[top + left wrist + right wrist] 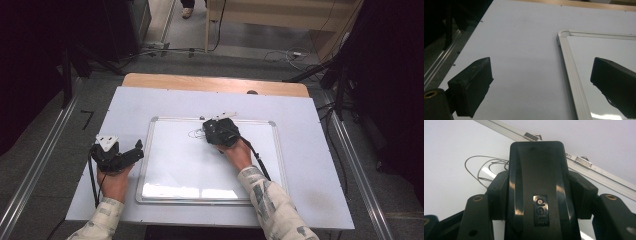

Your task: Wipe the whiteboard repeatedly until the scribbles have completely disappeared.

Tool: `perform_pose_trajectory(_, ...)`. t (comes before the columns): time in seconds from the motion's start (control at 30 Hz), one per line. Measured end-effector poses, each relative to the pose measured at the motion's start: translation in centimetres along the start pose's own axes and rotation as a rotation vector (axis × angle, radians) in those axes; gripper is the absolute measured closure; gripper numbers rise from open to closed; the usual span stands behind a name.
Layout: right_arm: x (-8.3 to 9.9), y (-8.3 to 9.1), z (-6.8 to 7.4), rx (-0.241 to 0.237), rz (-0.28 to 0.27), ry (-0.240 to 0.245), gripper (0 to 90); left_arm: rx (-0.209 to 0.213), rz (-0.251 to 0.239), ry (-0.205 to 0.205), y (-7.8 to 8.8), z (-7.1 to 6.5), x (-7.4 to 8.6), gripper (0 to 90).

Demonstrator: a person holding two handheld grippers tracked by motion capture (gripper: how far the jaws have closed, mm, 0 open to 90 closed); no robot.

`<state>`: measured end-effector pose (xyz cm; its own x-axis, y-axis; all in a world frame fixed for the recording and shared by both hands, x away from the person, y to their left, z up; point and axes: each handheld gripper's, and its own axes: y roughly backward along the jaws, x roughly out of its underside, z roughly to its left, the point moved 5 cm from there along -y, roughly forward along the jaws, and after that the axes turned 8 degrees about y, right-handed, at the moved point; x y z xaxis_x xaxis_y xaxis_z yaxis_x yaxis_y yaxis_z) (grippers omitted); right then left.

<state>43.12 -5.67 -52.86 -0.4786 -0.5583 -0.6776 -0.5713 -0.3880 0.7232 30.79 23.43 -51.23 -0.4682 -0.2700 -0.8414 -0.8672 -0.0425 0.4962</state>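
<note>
right gripper (216,129): clamped tight on a black eraser (537,185), parked over the scribble (484,168) at the whiteboard's (165,170) far edge
left gripper (131,152): jaws wide apart, holding nothing, at the board's left edge

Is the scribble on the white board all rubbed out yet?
Not yet. Most of the whiteboard already looks clean. The right gripper is shut on a black eraser, which sits at the board's far edge right beside the scribble. Those thin looping lines are still there to wipe. The left gripper rests open by the board's left side.
</note>
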Motion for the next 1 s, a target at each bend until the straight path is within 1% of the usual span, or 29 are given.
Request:
perform_pose_trajectory(0.3,-0.9,-0.7,1.0,-0.008,0.0,0.025,38.9,0.003,-0.003,0.005,0.1,0.0,-0.1,4.3)
perform_pose_trajectory(0.33,-1.0,-0.8,1.2,-0.01,-0.002,0.023,38.9,0.005,0.0,0.008,0.1,0.0,0.0,4.3)
perform_pose_trajectory(0.4,-1.3,-1.0,1.5,-0.01,0.002,0.034,38.9,0.006,0.015,0.01,-0.2,0.0,0.1,4.3)
perform_pose_trajectory(0.5,-1.8,-1.3,2.1,-0.014,0.002,0.045,38.9,0.007,0.006,0.012,-0.1,0.0,0.0,4.2)
perform_pose_trajectory(0.6,-2.1,-1.5,2.4,-0.022,0.0,0.044,38.9,0.01,0.004,0.012,0.0,0.1,-0.1,4.3)
perform_pose_trajectory(0.67,-2.3,-1.7,2.7,-0.022,0.002,0.058,38.9,0.011,0.009,0.016,-0.1,0.1,0.0,4.3)
perform_pose_trajectory(0.73,-2.5,-1.8,3.0,-0.025,0.004,0.056,39.0,0.012,0.007,0.014,-0.1,0.0,0.0,4.3)
perform_pose_trajectory(0.8,-2.8,-2.0,3.3,-0.03,0.0,0.068,38.9,0.013,0.009,0.011,-0.2,-0.1,0.0,4.3)
perform_pose_trajectory(0.87,-2.9,-2.1,3.7,-0.034,0.001,0.069,38.9,0.016,0.014,0.006,-0.3,-0.2,0.1,4.3)
perform_pose_trajectory(1.0,-3.2,-2.3,4.1,-0.043,-0.002,0.074,38.9,0.017,0.013,0.01,-0.3,-0.2,0.1,4.3)
